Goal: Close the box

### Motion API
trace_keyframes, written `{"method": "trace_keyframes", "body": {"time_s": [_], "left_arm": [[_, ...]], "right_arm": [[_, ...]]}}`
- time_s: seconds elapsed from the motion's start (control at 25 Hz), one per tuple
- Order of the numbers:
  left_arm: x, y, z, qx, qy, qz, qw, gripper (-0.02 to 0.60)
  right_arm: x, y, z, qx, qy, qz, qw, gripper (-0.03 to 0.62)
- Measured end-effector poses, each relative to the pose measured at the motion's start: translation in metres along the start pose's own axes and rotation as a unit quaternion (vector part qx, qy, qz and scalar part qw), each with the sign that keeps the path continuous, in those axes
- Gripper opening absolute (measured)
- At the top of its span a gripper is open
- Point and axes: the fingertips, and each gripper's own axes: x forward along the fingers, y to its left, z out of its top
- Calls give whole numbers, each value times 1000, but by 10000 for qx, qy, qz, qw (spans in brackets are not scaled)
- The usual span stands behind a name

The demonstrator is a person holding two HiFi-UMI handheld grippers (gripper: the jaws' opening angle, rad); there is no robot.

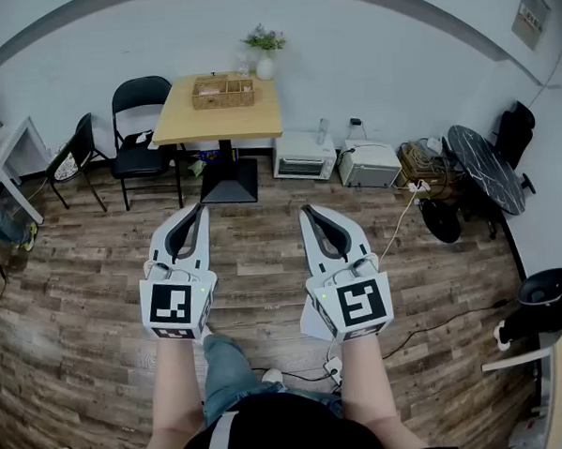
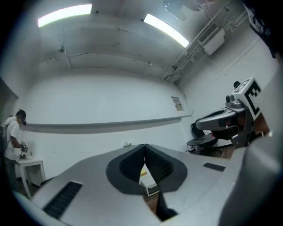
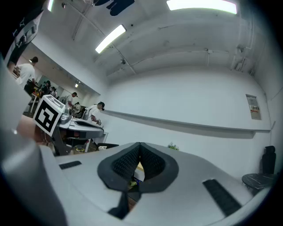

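**Desk:** What does the head view show?

**Photographer:** A person stands on a wood-plank floor (image 1: 79,323) with a handheld gripper in each hand, both raised side by side and pointing ahead. The left gripper (image 1: 200,210) and the right gripper (image 1: 306,209) each carry a cube with square markers at the wrist end.

**Desk:** And the jaws?

**Photographer:** Both are clenched. In the left gripper view the two ribbed black pads meet tip to tip, pad against pad alone. The right gripper view shows the same, its pads pressed together along their upper edge.

**Desk:** Where is the box?

**Photographer:** Well away from both grippers, across the floor. A wicker box (image 1: 222,90) sits on a light wooden table (image 1: 221,124) against the far white wall, with a white vase of flowers (image 1: 265,64) just beside it at the table's back right corner. From this far off I cannot tell how its lid stands.

**Desk:** Anything else around it?

**Photographer:** A black folding chair (image 1: 142,113) stands to the table's left. A white toaster oven (image 1: 304,157) rests on the floor to its right, next to a second white appliance (image 1: 369,164). A round dark table (image 1: 485,166) stands near the right wall. In the right gripper view, people in white shirts (image 3: 95,110) stand in the background.
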Motion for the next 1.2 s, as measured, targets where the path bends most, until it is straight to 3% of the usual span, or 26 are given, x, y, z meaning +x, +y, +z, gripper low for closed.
{"method": "trace_keyframes", "body": {"time_s": [0.4, 0.64, 0.68, 0.72, 0.76, 0.92, 1.2], "left_arm": [[10, 24, -20, -124, 53, 68, 9999, 12], [32, 44, -30, -303, 140, 112, 9994, 17], [36, 49, -33, -323, 184, 101, 9993, 38], [40, 54, -36, -337, 235, 71, 9991, 118], [44, 59, -40, -350, 280, 38, 9990, 206], [64, 87, -51, -419, 335, 78, 9985, 338], [115, 153, -77, -487, 479, 244, 9974, 345]], "right_arm": [[19, -3, -6, 21, 57, -112, 9999, 15], [50, -14, -10, 479, -4, -114, 9988, 29], [58, -14, -12, 589, 7, -47, 9983, 118], [66, -12, -14, 691, 28, 7, 9976, 229], [75, -12, -17, 765, 49, 18, 9971, 265], [111, -11, -26, 889, 166, 5, 9959, 293], [194, -15, -28, 916, 136, 111, 9956, 291]]}}
